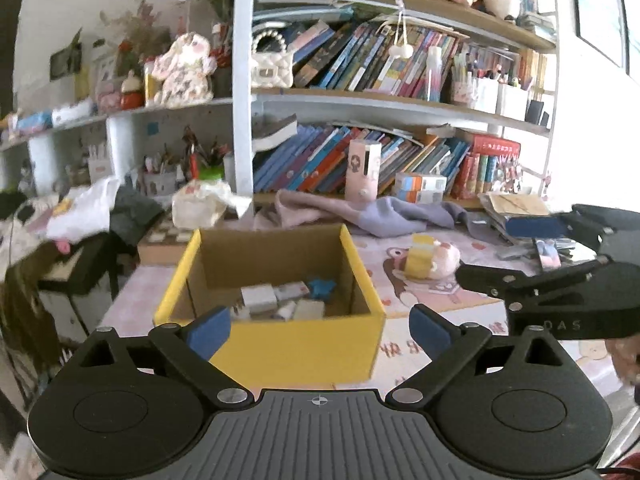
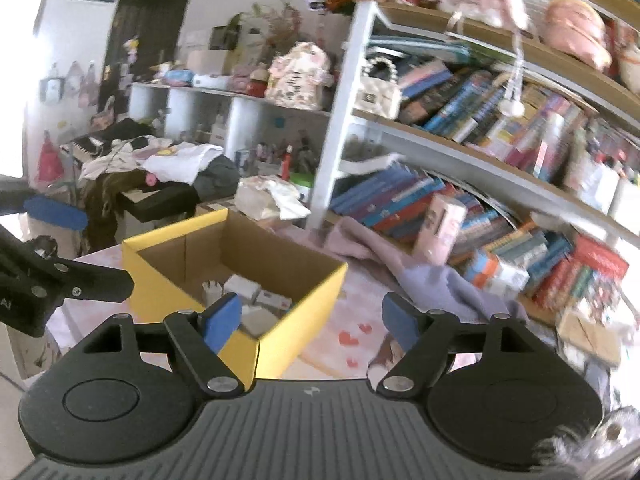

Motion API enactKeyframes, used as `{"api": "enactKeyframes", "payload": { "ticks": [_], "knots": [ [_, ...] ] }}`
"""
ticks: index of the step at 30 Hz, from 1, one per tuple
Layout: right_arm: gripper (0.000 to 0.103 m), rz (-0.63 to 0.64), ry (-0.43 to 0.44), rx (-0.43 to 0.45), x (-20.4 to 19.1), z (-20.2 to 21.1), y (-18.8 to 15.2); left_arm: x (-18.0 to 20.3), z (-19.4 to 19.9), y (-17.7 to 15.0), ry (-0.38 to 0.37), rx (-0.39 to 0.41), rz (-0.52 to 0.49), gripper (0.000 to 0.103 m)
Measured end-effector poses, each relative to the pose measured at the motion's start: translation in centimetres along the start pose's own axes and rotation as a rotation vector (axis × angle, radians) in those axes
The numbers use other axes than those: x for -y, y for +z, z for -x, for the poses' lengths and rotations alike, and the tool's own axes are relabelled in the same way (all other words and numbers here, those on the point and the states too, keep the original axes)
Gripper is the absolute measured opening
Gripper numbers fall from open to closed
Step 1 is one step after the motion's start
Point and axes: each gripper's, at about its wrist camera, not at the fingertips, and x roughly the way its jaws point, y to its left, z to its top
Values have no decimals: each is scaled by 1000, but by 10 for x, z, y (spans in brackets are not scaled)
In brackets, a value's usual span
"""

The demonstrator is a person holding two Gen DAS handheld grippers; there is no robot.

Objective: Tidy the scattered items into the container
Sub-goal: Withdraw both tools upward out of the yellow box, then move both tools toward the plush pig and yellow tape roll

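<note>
Both grippers hang over the desk with nothing in them. The left gripper [image 1: 320,330] has its jaws spread wide, blue rubbery pads [image 1: 210,330] on black jointed arms, empty air between them. The right gripper [image 2: 312,320] also stands open and empty — it shows in the left view as a black shape at the right edge [image 1: 560,264].

The container [image 1: 276,336] is a square cardboard box, glossy yellow outside, plain brown corrugated board inside, sitting just ahead of both grippers. In its bottom lie small white cartons [image 1: 260,298] and a blue star-shaped piece [image 1: 322,286].

Out on the surface, right of the box and apart from it, a yellow-and-white block leans against a soft pink plush toy [image 1: 434,260]. The desk wears a pale pink mat [image 1: 440,320] printed with cartoon figures and red hearts. Behind it a lilac cloth [image 1: 400,212] lies crumpled at the foot of a white-framed bookshelf [image 1: 242,80] — slanting books, a quilted cream handbag [image 1: 272,66], plush animals on top.
</note>
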Motion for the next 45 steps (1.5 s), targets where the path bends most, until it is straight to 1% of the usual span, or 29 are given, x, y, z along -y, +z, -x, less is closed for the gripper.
{"api": "enactKeyframes", "payload": {
  "ticks": [3,5,9,14,17,19,22,23,27,29,35,38,45],
  "knots": [
    [76,-29,-37,-15,-4,12,-14,4,8,-11,4,-7,31,98],
    [77,-36,-51,-27,-9,20,-24,7,14,-18,6,-12,33,98],
    [80,-63,-73,-45,-21,39,-43,16,22,-32,8,-43,-27,99],
    [80,-91,-88,-104,-32,55,-63,28,29,-45,-3,-67,-91,100],
    [82,-86,-99,-136,-37,63,-72,36,30,-52,-12,-78,-111,102],
    [86,-89,-103,-154,-40,67,-75,41,30,-58,-24,-88,-118,103],
    [87,-84,-111,-182,-41,71,-81,47,28,-64,-44,-104,-119,103],
    [90,-82,-116,-190,-41,72,-82,49,28,-66,-50,-110,-114,103],
    [95,-94,-135,-219,-38,75,-88,55,25,-74,-86,-135,-103,103],
    [96,-102,-148,-231,-36,76,-91,59,23,-76,-103,-148,-112,103],
    [97,-100,-182,-255,-29,77,-97,67,16,-77,-121,-166,-123,103],
    [98,-100,-199,-268,-24,79,-100,73,10,-76,-146,-177,-121,103],
    [98,-127,-254,-314,-7,84,-110,92,-5,-76,-204,-211,-157,103]
  ]
}}
